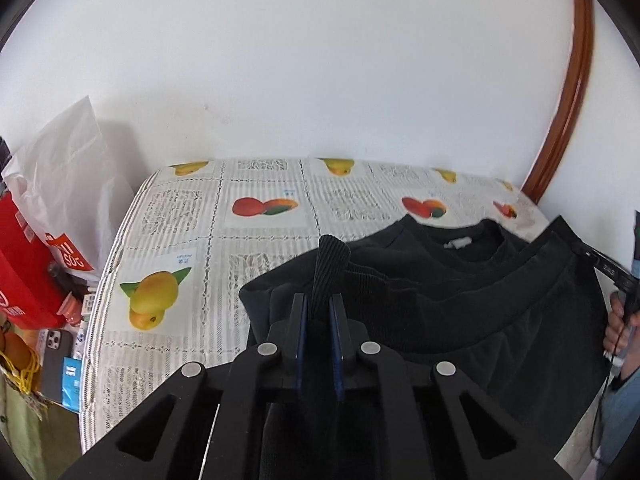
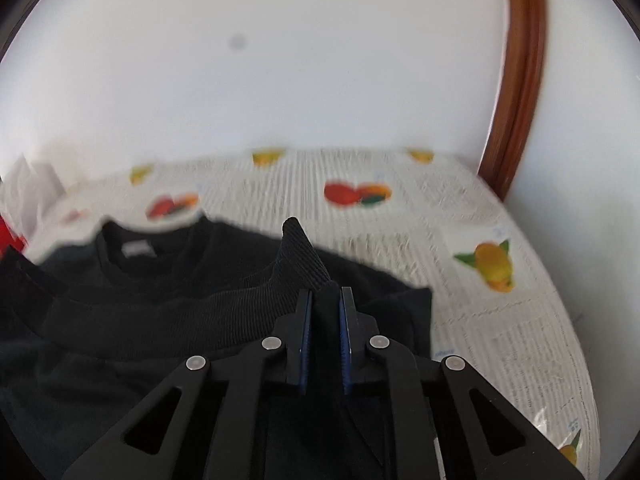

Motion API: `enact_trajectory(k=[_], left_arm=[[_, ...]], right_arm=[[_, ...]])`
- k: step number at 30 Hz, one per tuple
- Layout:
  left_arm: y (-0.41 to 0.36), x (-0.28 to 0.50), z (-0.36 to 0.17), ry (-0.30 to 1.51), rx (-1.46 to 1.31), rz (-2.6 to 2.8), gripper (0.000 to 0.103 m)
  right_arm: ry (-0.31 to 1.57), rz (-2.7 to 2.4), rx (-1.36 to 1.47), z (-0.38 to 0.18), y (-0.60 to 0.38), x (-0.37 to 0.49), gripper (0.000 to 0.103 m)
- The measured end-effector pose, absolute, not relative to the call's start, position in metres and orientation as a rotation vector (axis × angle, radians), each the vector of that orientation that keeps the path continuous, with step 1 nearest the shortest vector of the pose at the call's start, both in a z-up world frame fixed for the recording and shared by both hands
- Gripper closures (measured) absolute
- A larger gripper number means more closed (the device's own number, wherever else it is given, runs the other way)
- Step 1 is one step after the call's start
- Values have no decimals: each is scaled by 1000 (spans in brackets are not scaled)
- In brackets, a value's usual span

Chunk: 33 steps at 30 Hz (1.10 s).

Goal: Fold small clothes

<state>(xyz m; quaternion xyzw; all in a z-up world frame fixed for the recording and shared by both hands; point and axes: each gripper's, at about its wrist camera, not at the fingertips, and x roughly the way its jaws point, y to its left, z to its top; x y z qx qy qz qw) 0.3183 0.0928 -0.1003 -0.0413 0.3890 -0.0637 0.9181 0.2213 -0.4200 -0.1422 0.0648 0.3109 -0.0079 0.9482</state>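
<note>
A black sweatshirt (image 1: pixel 440 280) lies on the fruit-print tablecloth (image 1: pixel 192 216), neck hole with a white label toward the far wall. My left gripper (image 1: pixel 319 300) is shut on its ribbed hem, a pinch of rib standing up between the pads. My right gripper (image 2: pixel 325 294) is shut on the same ribbed hem of the sweatshirt (image 2: pixel 160 308) at the other end, rib poking up above the pads. The hem band is lifted and stretched between both grippers, above the shirt's body. The right gripper also shows at the left wrist view's right edge (image 1: pixel 616 276).
A white wall lies behind the table (image 2: pixel 460 208). A brown wooden frame (image 1: pixel 568 112) stands at the far right corner. Left of the table are a white plastic bag (image 1: pixel 64 176), a red box (image 1: pixel 24 264), a phone (image 1: pixel 54 364) and other clutter. The right wrist view is motion-blurred.
</note>
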Motion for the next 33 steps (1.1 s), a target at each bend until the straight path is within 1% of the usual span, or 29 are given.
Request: enact_trajectory(k=[2,4,9,11,15,16,18,21,22,24,31,33], left_arm=[[92,326,-101,800,-95,-114,93],[88,337,-107,815,-95,-111,93],[75,355,-136,878,-26,-61,93],[74,356,-142,877,-10,-49,92],[74,358,-151,891,4,-41,92],[74,358,-151,894,1,-40,89],[75,356,-147,892,-8,-44,89],[75,348,-138,900,-26,-51,88],[74,345,-136,900,-33,-49,88],[74,335,-130,889,-54,-38,88],[65,285,-110,894,-85,-27,87],[63,272,-107,892,-90,-20,86]], right_arm=[[588,-17,189,-126,-433,213,91],[590,-39,201,-125,-442,214,91],[750,-72,238,-176,-456,252,90],[802,-95,232,-193,-453,259,89],[813,-106,228,-194,-453,261,85],[820,-103,228,-194,-453,260,82],[825,-100,221,-191,-453,257,78],[817,-125,186,-179,-450,246,69],[804,-135,177,-175,-449,241,64],[780,-148,157,-165,-445,232,59],[697,-132,57,-133,-424,186,59],[701,-121,77,-130,-422,171,59]])
